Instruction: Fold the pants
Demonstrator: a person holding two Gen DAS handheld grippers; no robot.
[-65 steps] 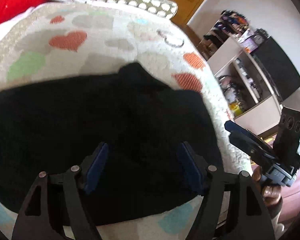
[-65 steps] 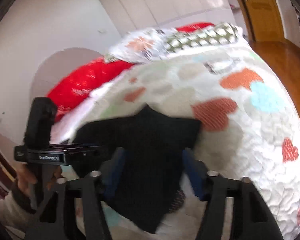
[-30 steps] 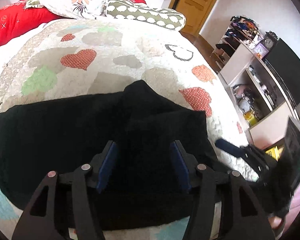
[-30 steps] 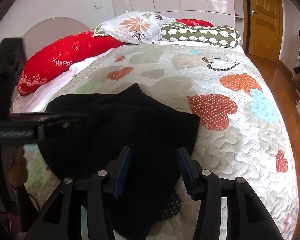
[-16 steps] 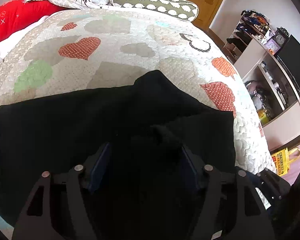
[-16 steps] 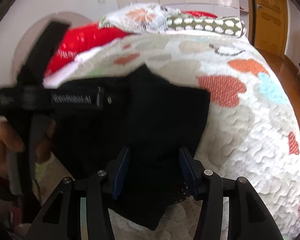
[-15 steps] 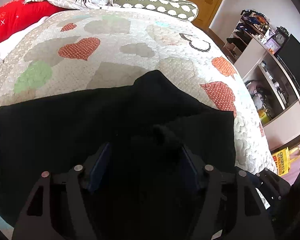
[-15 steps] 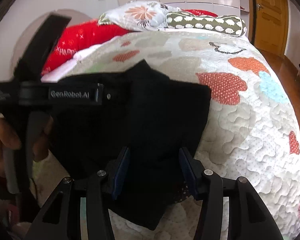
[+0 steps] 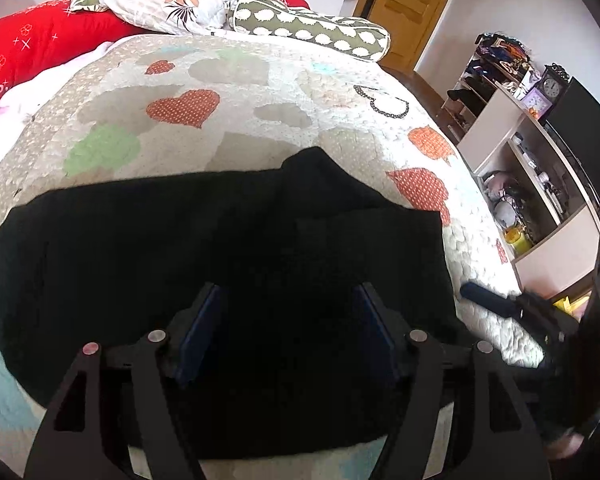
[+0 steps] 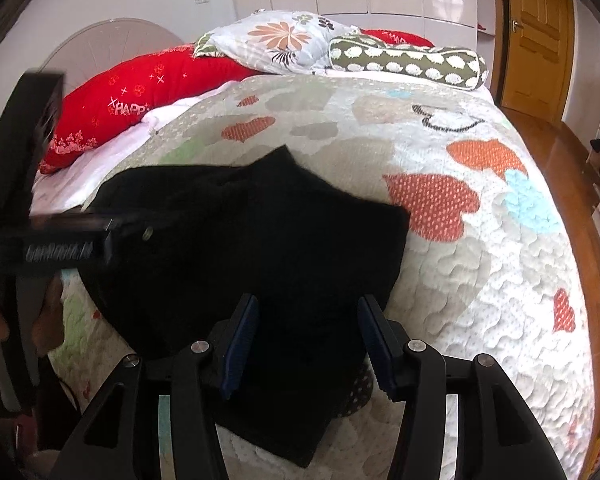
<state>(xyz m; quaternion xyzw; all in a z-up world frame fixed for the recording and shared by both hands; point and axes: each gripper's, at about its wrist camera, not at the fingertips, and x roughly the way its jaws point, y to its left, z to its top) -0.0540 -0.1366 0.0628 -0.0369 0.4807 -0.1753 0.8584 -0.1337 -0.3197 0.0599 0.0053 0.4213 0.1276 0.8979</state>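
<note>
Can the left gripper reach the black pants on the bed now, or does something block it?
Probably yes. The left gripper is open right above the pants, and nothing lies between them.

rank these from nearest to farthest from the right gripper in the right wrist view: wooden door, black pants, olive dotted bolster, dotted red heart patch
1. black pants, right under the right gripper
2. dotted red heart patch, ahead to the right
3. olive dotted bolster, at the bed's head
4. wooden door, far right, beyond the bed
</note>
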